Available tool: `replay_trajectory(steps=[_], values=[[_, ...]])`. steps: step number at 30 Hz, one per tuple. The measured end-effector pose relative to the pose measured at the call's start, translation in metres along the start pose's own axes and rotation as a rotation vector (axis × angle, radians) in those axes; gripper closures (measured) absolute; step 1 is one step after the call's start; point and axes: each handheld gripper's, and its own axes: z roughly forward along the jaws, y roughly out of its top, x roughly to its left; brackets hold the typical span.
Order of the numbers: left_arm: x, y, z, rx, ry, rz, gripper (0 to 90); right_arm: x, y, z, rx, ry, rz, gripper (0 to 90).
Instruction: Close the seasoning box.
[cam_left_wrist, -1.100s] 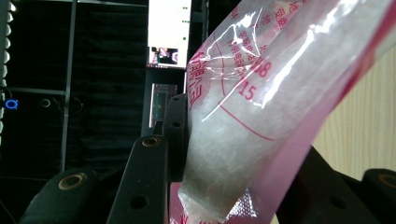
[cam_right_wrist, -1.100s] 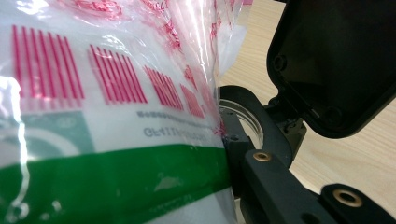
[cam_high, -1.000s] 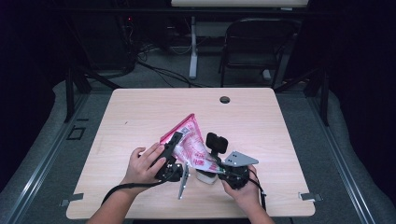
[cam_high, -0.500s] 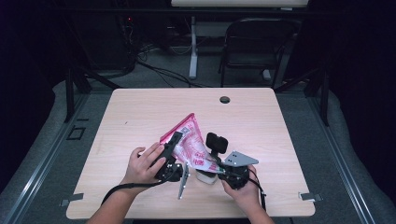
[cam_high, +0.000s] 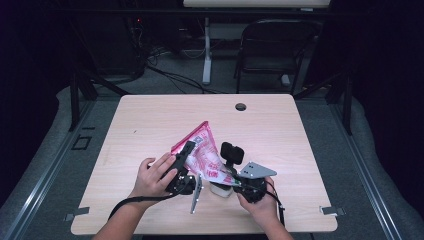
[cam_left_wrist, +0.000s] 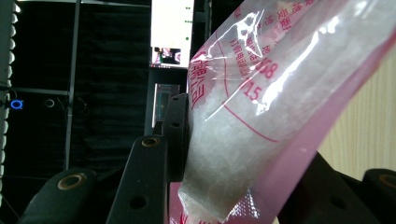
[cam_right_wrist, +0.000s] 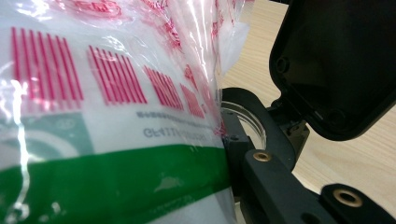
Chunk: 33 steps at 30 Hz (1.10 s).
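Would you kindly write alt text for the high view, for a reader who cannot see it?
A person at a wooden table grips a pink-printed plastic bag between the left hand-held gripper and the right hand-held gripper. A small clear container sits just below the bag.

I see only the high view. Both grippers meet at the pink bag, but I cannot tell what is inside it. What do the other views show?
Observer: In the left gripper view, the bag holds white, grainy stuff behind clear film.
Operator: Does the left one really grip it?
Observer: Yes. The bag sits between the jaws of the left gripper, and the left pad presses on it.
Operator: What about the other end of the bag?
Observer: In the right gripper view, a green band crosses the bag below rows of red bars.
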Motion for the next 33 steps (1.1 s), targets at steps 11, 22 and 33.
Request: replay_trajectory(steps=[11,22,33], values=[[0.0005,-0.0001,-0.0003,0.001,0.001,0.001,67.5,0.0002,0.0000,0.0003,0.001,0.002,0.001,89.2],[0.0008,-0.0003,-0.0003,0.001,0.001,0.000,67.5,0.0013,-0.0006,0.0017,0.002,0.006,0.002,89.2],[0.0017,-0.0004,-0.0005,0.000,0.000,0.009,67.4,0.0020,-0.0005,0.0019,0.001,0.005,0.001,89.2]])
